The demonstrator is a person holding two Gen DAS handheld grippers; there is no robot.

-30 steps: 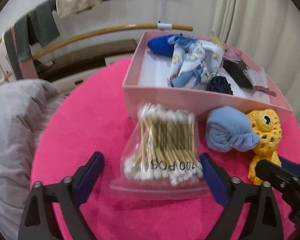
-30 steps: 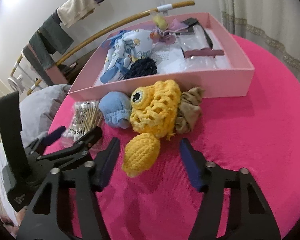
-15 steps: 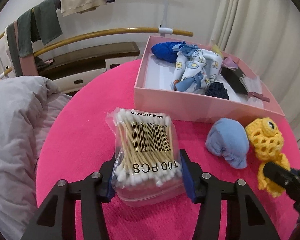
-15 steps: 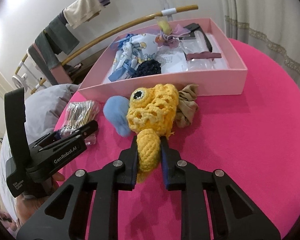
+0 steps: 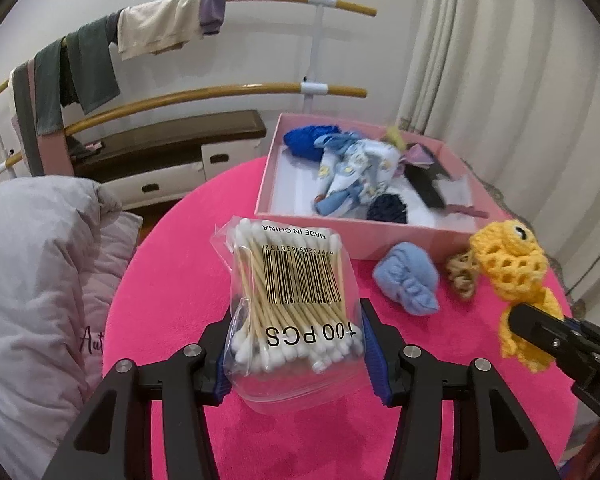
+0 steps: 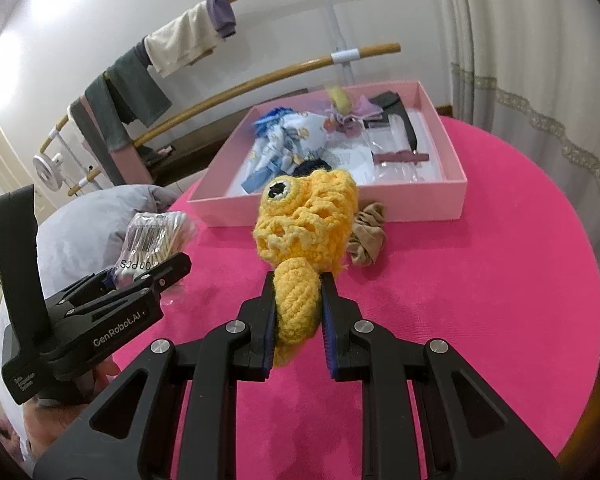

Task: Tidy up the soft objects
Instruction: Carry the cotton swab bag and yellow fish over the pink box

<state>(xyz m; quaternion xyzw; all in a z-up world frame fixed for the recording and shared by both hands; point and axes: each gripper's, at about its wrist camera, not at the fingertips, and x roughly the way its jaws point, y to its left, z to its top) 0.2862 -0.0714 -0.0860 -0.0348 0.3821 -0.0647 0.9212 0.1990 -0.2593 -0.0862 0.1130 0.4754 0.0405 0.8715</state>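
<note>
My left gripper (image 5: 294, 344) is shut on a clear bag of cotton swabs (image 5: 292, 304) and holds it above the pink table; the bag also shows in the right wrist view (image 6: 152, 240). My right gripper (image 6: 298, 312) is shut on the tail of a yellow crochet toy (image 6: 306, 220), lifted off the table; the toy also shows in the left wrist view (image 5: 512, 264). A pink box (image 5: 400, 240) (image 6: 456, 188) behind holds patterned cloth, a dark scrunchie and other items. A light blue soft ball (image 5: 408, 280) and a tan scrunchie (image 6: 368, 232) lie in front of the box.
The round table has a bright pink cover (image 6: 480, 300). A grey duvet (image 5: 32, 280) lies to the left of the table. Wooden rails with hanging clothes (image 5: 160, 36) and a curtain (image 5: 480, 60) stand behind.
Both grippers closed on their objects, the left on the swab bag and the right on the toy's tail, and both have lifted them off the table.
</note>
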